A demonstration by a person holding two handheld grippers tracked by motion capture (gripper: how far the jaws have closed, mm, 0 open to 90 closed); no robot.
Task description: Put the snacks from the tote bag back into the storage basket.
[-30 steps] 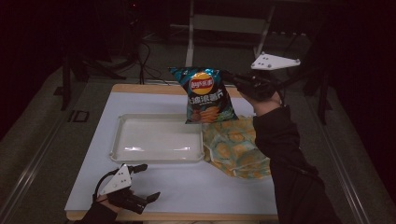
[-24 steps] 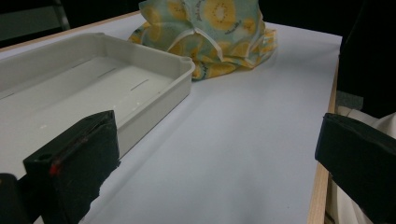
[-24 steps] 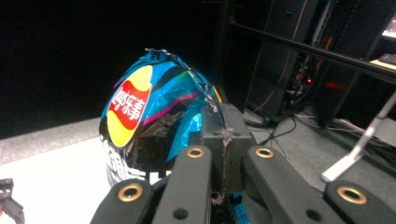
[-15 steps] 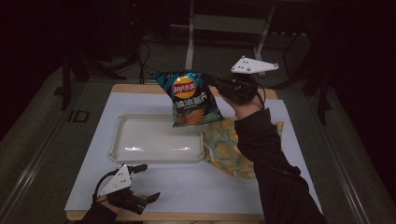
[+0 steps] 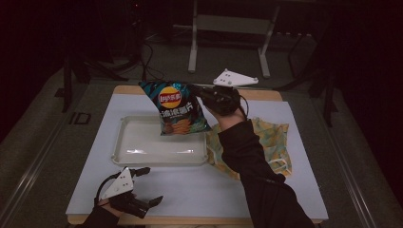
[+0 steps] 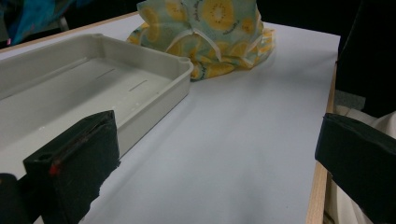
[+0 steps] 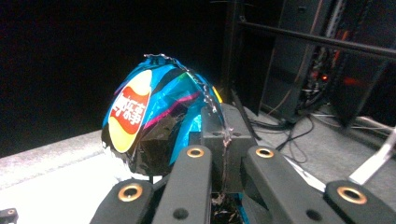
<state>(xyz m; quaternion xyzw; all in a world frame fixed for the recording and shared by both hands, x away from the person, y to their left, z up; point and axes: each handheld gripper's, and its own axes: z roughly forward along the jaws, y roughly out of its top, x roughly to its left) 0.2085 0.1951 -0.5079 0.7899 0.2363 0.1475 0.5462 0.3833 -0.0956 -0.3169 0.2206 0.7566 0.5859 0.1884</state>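
Covering wooden table [image 5: 266, 94], white mat [image 5: 204, 190], dark room

white table [image 5: 199, 190], grey tray [image 5: 124, 156], yellow cloth [image 5: 273, 137]

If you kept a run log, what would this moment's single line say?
right claw: shut on chip bag, above tray | left claw: open, empty, near table edge | cloth: right of tray

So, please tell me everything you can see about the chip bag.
The chip bag is glossy blue-and-black foil with a red and yellow logo and pictured chips. It looks puffed and sealed. The right gripper is shut on its top edge, so it hangs tilted in the air above the tray, touching nothing else.
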